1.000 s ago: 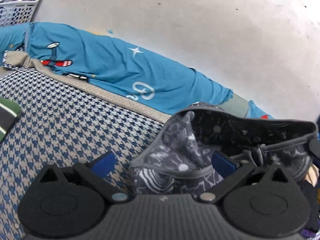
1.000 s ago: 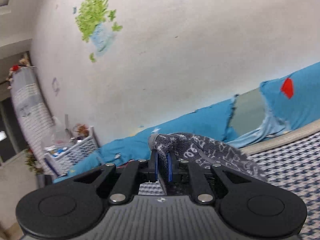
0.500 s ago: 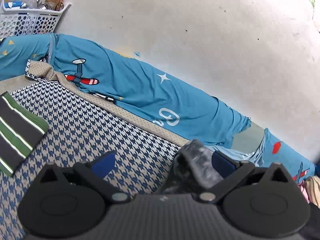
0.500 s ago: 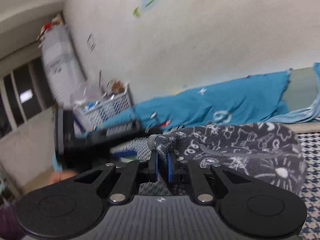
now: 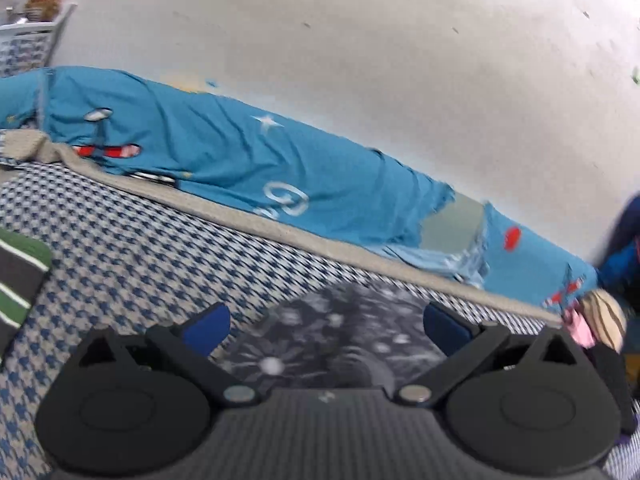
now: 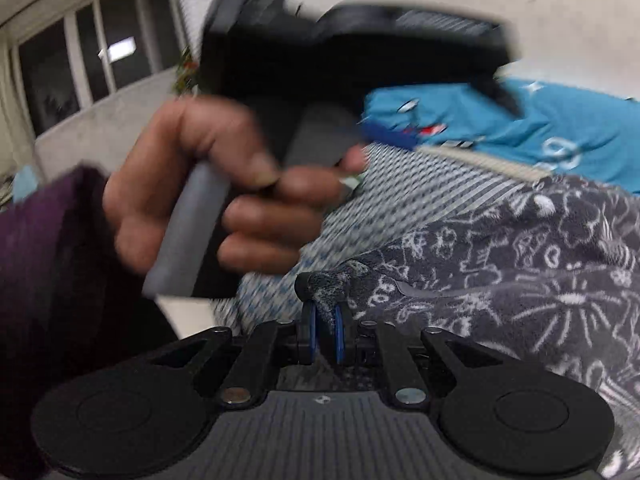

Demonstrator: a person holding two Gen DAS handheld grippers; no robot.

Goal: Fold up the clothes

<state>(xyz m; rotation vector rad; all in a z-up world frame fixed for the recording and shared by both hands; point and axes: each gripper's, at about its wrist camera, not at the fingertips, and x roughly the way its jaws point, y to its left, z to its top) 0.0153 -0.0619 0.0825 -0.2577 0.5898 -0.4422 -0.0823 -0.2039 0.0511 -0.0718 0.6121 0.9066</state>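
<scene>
**Carry the pinched edge across and lay it flat**

The right hand-held gripper [image 6: 325,334] is clamped on the garment's [image 6: 520,256] edge; the garment lies on the bed [image 5: 132,240] at its 2 o'clock. The left hand-held gripper [image 5: 326,322] stands apart over the cloth. Keep the pinch until the fold lies smooth.

Your grippers [image 6: 324,334] are black, with round discs, silver screws and blue pads [image 5: 208,326]. Your sleeve [image 6: 44,248] is dark purple.
</scene>
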